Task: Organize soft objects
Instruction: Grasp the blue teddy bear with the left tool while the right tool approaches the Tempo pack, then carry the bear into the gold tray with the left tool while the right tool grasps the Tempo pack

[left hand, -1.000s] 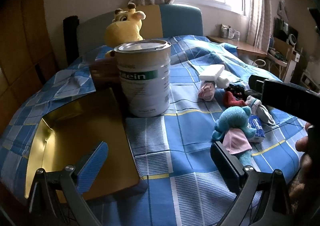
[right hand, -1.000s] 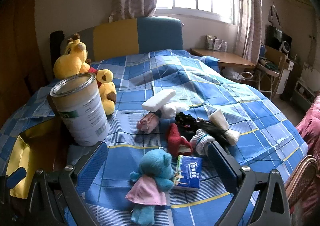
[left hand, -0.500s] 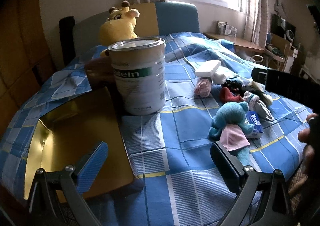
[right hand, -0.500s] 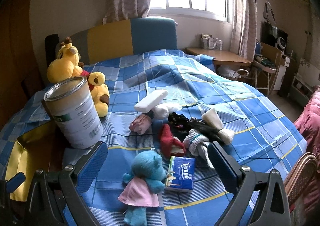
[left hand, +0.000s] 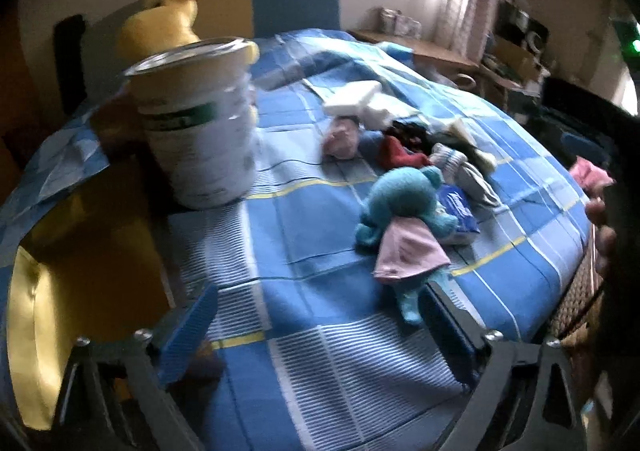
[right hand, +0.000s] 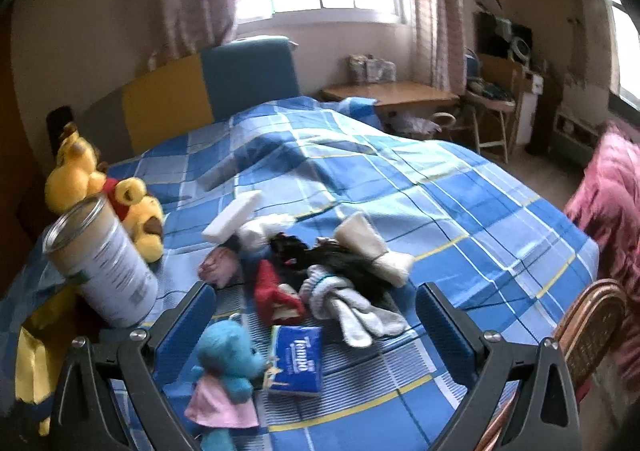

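A teal plush in a pink dress lies on the blue checked bed, also in the right wrist view. Beyond it lie a red sock, grey socks, black fabric, a pink bundle and a tissue pack. Yellow plush toys sit at the headboard. My left gripper is open and empty, just short of the teal plush. My right gripper is open and empty above the socks.
A tall tin can stands at the left beside an open gold box. A white block lies mid-bed. A wicker chair and pink bedding are at the right; a desk stands under the window.
Both grippers have swung right and pulled back a little; the views are blurred by motion. The teal plush now sits nearer the left gripper's right finger. Nothing was grasped.
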